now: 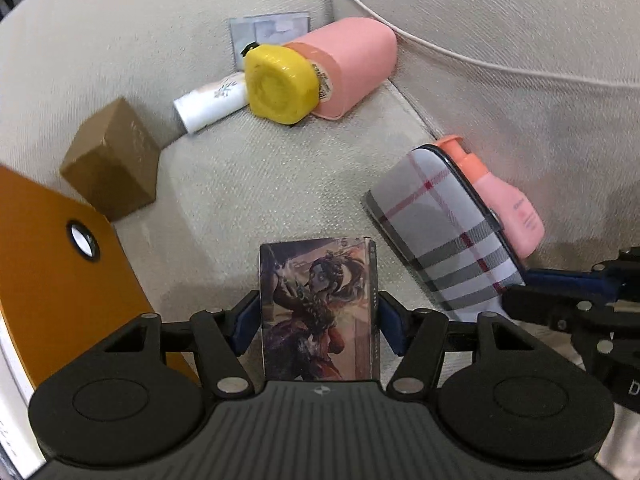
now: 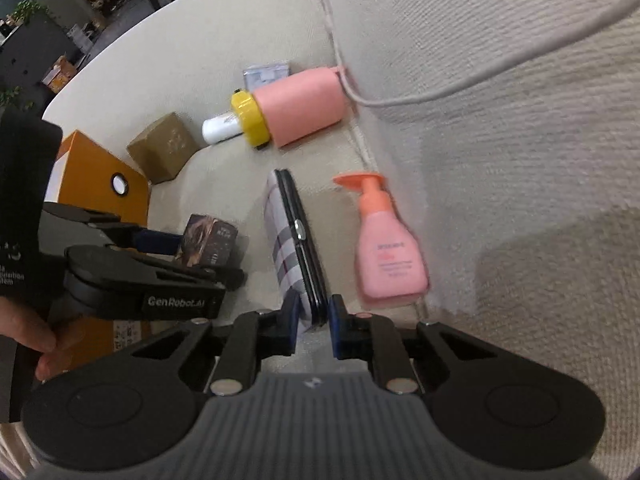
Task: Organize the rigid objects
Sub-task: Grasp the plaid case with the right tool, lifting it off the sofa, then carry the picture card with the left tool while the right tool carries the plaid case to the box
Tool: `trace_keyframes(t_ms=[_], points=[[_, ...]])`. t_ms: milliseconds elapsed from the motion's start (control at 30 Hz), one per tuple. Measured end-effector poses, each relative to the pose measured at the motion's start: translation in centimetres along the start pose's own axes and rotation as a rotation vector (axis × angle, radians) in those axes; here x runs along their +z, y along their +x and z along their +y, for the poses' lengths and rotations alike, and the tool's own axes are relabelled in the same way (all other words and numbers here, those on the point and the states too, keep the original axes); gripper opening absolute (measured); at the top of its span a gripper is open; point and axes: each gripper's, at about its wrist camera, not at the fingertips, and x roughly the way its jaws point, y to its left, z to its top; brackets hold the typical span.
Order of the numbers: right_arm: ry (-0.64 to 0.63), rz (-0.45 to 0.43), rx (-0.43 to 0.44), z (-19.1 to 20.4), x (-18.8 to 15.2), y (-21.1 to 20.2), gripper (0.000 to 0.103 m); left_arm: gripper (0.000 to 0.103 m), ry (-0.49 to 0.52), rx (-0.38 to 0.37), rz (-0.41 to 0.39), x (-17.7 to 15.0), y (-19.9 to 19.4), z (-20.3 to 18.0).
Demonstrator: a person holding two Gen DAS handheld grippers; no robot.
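Observation:
My left gripper (image 1: pixel 318 322) is shut on an illustrated card box (image 1: pixel 318 312), held upright above the beige sofa seat; the box also shows in the right wrist view (image 2: pixel 208 242). My right gripper (image 2: pixel 314 318) is shut on the near end of a plaid case (image 2: pixel 290 240) standing on its edge; the case also shows in the left wrist view (image 1: pixel 444 228). A pink pump bottle (image 2: pixel 386 252) lies just right of the case, against the sofa back.
A pink bottle with a yellow lid (image 1: pixel 316 72), a white tube (image 1: pixel 210 104) and a clear card case (image 1: pixel 270 30) lie at the seat's far corner. A brown box (image 1: pixel 112 160) and an orange box (image 1: pixel 60 276) sit on the left. A cable (image 2: pixel 440 92) hangs over the backrest.

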Motion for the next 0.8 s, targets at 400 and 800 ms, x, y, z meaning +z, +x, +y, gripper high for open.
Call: trace_keyframes(t_ms=[400, 800], points=[[-0.154, -0.032, 0.006, 3.0, 2.2, 0.9, 0.025, 0.072, -0.022, -0.068, 0.008, -0.9, -0.1, 0.6], [-0.125, -0.054, 0.006, 2.8, 2.9, 1.8, 0.016, 0.066, -0.001, -0.019, -0.041, -1.6, -0.2, -0.6]])
